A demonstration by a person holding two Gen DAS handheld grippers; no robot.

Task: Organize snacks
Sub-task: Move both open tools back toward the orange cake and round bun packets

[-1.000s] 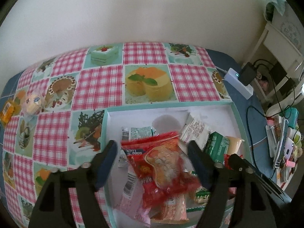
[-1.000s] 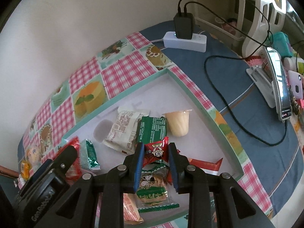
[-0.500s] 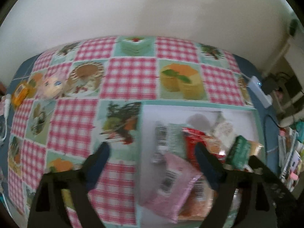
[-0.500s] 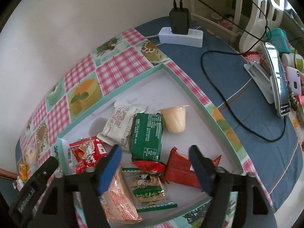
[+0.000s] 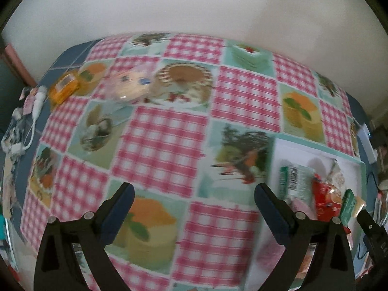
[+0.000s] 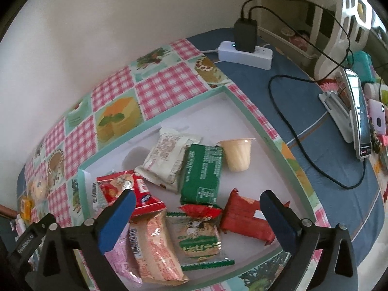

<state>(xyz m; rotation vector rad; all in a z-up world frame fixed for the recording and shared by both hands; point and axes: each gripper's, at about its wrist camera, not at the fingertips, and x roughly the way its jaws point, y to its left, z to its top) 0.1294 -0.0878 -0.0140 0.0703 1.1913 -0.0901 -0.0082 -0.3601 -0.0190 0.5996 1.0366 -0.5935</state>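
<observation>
Right tool (image 6: 194, 220) opening wide, empty, above the tray (image 6: 245, 111) holding most snacks; left tool (image 5: 194, 208) gapes beside the tray, two items (image 5: 126, 84) remaining beyond.

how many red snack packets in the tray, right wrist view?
3. One red packet at the tray's left end, one crumpled red packet at its right end, one small red packet between them, over the green-and-white bag. More could be hidden underneath.
</observation>
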